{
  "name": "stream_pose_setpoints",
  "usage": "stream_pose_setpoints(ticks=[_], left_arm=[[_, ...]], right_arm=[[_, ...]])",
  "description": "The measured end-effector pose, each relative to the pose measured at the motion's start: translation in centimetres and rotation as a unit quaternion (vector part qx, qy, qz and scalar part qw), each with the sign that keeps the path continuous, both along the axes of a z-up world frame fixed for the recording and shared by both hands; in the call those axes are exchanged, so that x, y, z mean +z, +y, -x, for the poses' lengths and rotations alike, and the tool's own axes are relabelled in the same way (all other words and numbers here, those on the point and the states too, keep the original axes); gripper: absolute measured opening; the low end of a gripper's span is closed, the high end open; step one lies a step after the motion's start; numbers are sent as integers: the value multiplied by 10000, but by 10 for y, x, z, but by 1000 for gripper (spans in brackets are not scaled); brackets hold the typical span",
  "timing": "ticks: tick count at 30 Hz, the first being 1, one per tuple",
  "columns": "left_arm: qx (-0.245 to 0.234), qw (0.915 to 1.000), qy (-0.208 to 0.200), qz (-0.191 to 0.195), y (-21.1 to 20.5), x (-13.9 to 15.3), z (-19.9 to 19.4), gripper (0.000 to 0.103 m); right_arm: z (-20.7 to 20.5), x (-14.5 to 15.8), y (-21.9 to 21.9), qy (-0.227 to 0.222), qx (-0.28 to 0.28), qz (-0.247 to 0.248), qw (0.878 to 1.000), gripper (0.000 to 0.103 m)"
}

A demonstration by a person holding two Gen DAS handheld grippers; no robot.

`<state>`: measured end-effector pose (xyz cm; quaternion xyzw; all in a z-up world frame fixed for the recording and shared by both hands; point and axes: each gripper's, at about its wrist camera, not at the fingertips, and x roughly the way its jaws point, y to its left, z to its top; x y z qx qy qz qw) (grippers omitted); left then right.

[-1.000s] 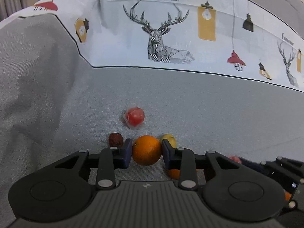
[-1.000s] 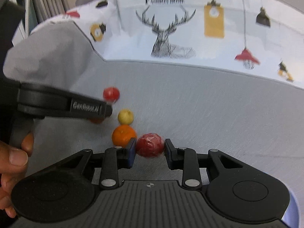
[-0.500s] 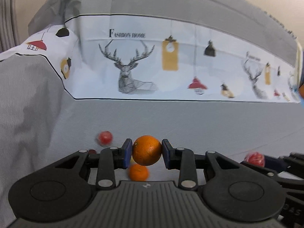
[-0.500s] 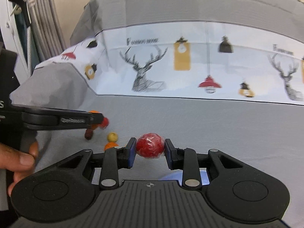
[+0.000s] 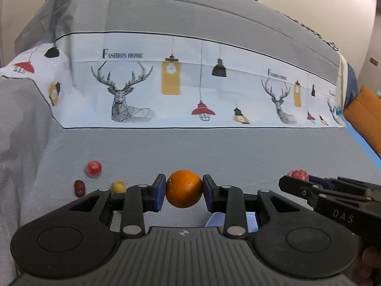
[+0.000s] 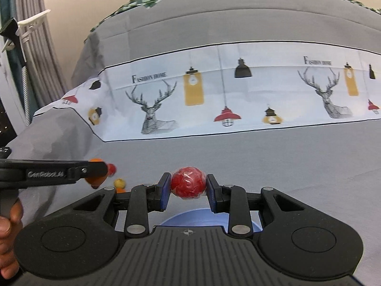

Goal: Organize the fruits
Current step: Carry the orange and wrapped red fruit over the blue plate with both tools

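The left gripper [image 5: 183,191] is clamped on a round, dimpled orange [image 5: 183,191]; the right gripper [image 6: 188,186] is clamped on a red fruit [image 6: 188,186] in shiny wrinkled wrap. Both fruits hang just above the pale blue bowl [image 6: 190,218]. I think it is best to lower each one inside the rim before releasing, because round fruit rolls easily on the smooth grey sheet [image 5: 214,152]. Beyond the bowl, other small fruits lie on the sheet.

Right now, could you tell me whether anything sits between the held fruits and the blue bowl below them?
Nothing visible does: the orange and the red wrapped fruit hang above the blue bowl, with only open air between; most of the bowl is hidden.
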<state>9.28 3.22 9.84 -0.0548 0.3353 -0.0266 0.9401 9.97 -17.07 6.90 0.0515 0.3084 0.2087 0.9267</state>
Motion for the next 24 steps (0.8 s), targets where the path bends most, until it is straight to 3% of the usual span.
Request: stream_pose_setpoints(ticks=[24], left_arm=[[-207, 9991, 250, -272, -5, -18, -13, 37]], right_arm=[[2, -7, 5, -55, -116, 164, 9998, 33]])
